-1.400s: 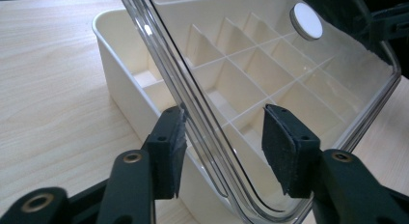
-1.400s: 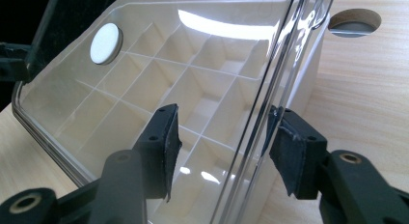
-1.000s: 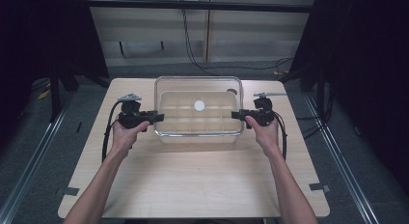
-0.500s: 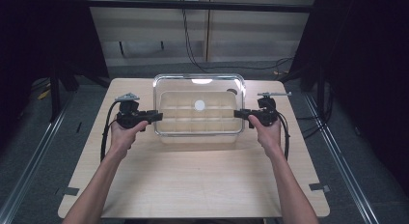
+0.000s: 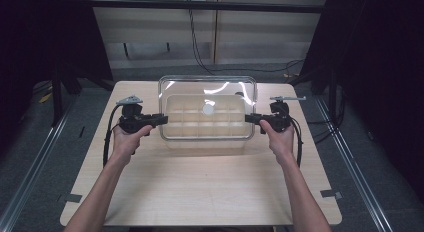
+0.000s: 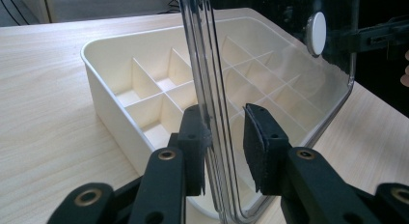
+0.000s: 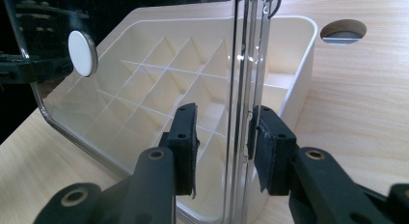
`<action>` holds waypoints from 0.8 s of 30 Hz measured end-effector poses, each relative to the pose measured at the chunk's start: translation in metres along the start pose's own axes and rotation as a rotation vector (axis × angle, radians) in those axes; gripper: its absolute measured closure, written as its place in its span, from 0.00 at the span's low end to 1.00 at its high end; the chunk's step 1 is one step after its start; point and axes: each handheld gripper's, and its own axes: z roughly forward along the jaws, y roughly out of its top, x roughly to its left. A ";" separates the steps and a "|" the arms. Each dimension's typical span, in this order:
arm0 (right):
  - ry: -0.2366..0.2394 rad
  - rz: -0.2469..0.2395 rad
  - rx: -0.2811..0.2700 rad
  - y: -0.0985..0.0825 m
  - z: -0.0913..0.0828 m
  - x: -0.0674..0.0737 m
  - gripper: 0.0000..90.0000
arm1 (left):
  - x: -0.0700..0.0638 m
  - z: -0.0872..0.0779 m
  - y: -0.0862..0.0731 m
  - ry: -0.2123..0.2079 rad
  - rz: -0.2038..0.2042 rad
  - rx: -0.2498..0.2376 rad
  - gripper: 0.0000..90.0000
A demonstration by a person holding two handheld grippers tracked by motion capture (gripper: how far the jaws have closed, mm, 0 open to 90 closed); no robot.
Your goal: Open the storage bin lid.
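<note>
A clear lid (image 5: 207,87) with a white round knob (image 5: 208,109) is raised and tilted over a cream box (image 5: 207,127) divided into several compartments. My left gripper (image 5: 162,119) holds the lid's left edge and my right gripper (image 5: 248,118) holds its right edge. In the left gripper view the lid's rim (image 6: 212,113) stands upright between the pads of my left gripper (image 6: 224,142), with the box (image 6: 111,98) behind it. In the right gripper view the rim (image 7: 241,89) runs between the pads of my right gripper (image 7: 223,137). Both pairs of jaws have just been closing on the lid.
The box stands at the far middle of a pale wooden table (image 5: 200,182). A round cable hole (image 7: 343,30) is cut in the tabletop beyond the box. Black cables trail from both grippers beside the person's wrists.
The lid lay flat on the box; now it is lifted and tilted, with its far edge higher. Both hands stayed at the box's ends.
</note>
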 end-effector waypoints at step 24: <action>0.012 -0.012 -0.026 -0.002 -0.016 0.009 0.73 | -0.010 -0.010 -0.004 0.001 0.013 -0.001 0.79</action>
